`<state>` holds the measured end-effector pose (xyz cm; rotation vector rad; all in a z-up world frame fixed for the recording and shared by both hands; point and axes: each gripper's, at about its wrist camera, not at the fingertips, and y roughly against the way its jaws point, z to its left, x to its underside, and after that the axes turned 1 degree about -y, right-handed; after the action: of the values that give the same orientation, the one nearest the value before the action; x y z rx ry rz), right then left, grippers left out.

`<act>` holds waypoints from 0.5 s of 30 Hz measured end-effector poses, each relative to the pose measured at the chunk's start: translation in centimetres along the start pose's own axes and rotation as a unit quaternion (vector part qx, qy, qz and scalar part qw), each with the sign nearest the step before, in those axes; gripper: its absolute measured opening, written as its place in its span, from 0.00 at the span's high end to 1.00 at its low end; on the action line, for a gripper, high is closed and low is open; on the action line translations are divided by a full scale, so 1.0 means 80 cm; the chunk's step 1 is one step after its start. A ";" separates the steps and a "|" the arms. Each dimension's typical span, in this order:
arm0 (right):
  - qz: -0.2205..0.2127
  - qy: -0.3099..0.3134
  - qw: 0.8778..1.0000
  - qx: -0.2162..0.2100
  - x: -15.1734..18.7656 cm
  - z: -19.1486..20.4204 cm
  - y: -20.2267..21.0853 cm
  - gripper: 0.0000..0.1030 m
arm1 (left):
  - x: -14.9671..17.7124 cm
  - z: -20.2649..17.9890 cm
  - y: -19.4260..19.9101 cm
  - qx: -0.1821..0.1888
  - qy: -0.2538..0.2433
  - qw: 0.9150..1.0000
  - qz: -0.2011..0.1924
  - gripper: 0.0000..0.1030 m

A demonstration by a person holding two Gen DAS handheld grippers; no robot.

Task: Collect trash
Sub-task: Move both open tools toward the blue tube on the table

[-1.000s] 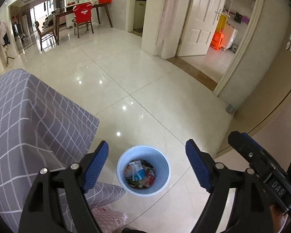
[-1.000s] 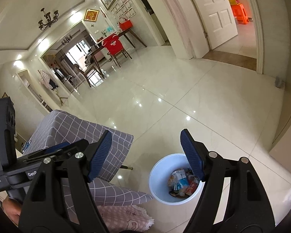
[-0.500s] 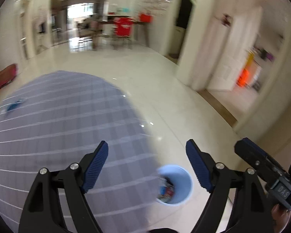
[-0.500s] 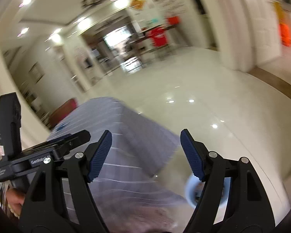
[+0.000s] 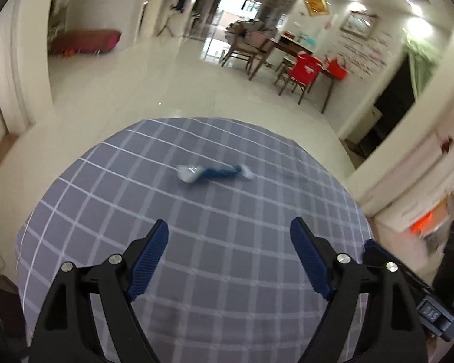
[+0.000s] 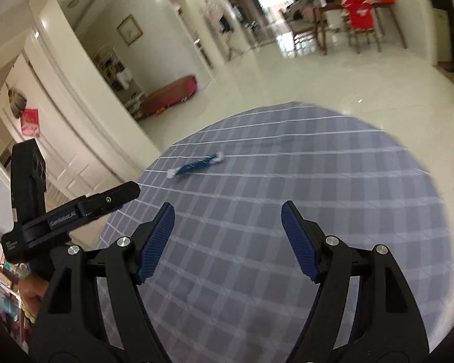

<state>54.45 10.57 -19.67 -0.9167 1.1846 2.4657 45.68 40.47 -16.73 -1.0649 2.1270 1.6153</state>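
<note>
A twisted blue-and-white plastic wrapper lies flat on a grey tablecloth with a white grid pattern, towards the far half of the cloth and well ahead of both tools. In the right wrist view the same wrapper sits near the cloth's far left edge, its white crimped ends pointing left and right.

The left gripper hangs above the near part of the cloth with its two blue ribbed pads spread wide and only the checked fabric showing between them. The right gripper is likewise held wide apart over the cloth, gripping nothing. The wrapper touches neither tool.

In the right wrist view the black body of the left gripper juts in from the left edge, with part of the person's hand below it (both pictures are somewhat blurred).

Beyond the cloth spreads a glossy pale tiled floor. Far back stand a dark wooden dining table and a chair draped with a red garment. A long reddish cushion lies on the floor by a wall.
</note>
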 end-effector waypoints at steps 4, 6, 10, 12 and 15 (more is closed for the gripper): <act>0.027 -0.006 1.000 0.008 -0.028 0.008 -0.082 0.30 | -0.020 0.026 -0.040 0.002 0.023 1.000 0.010 0.28; 0.031 -0.009 0.999 0.012 -0.033 0.008 -0.106 0.30 | -0.025 0.041 -0.062 0.008 0.036 0.999 0.023 0.35; 0.036 -0.016 0.999 0.012 -0.041 0.006 -0.146 0.30 | -0.033 0.048 -0.095 0.016 0.050 0.998 0.031 0.42; 0.037 -0.021 0.999 0.007 -0.045 0.007 -0.160 0.30 | -0.036 0.053 -0.106 0.012 0.056 0.998 0.028 0.43; 0.038 -0.024 0.999 0.005 -0.050 0.010 -0.176 0.30 | -0.042 0.054 -0.118 0.023 0.059 0.998 0.024 0.44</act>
<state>63.83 20.33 -25.32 -0.8195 1.2355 2.5232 53.56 44.66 -22.93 -1.1299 2.2705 1.5527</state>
